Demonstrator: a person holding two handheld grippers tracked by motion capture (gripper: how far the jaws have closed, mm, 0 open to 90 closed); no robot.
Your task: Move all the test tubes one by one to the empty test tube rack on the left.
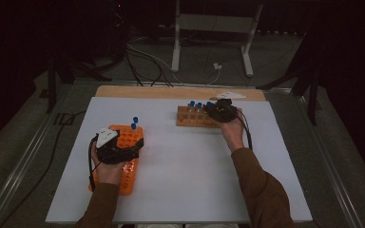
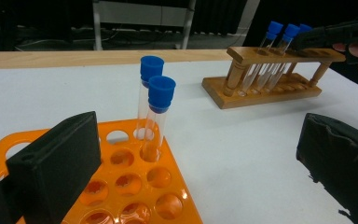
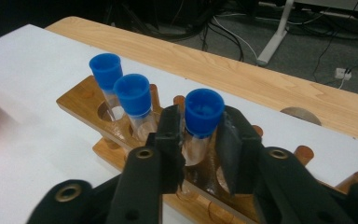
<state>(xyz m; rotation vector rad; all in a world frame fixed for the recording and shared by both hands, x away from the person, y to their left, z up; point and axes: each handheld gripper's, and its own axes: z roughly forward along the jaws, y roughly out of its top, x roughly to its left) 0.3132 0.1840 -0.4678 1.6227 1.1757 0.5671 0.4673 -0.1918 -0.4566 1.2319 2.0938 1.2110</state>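
1. The right gripper (image 3: 199, 154) is at the wooden rack (image 1: 193, 117), which stands near the far edge of the white worktop (image 1: 185, 175), right of its middle.
2. In the right gripper view its two black jaws stand on either side of the nearest blue-capped tube (image 3: 201, 126), which sits upright in a hole of the rack's top bar.
3. The jaws are clenched against the clear glass just under the blue cap; the left pad touches the tube, and the right pad sits tight beside it.
4. Two more capped tubes (image 3: 121, 100) stand in the neighbouring holes of the same rack, just beside the held one and further from the camera.
5. In the high view the person's right hand (image 1: 233, 130) carries this gripper at the rack's right end, with the sleeve running back toward the near edge.
6. The left gripper (image 1: 114, 145) rests over the orange rack (image 1: 128, 164), which lies near the worktop's left edge.
7. In the left gripper view its jaws stand wide apart, released, with nothing between them: one block is low at the left over the orange rack, the other at the right over bare worktop.
8. Two blue-capped tubes (image 2: 154, 109) stand upright in the far holes of the orange rack, one just behind the other.
9. The two racks stand well apart, with bare white worktop between them.
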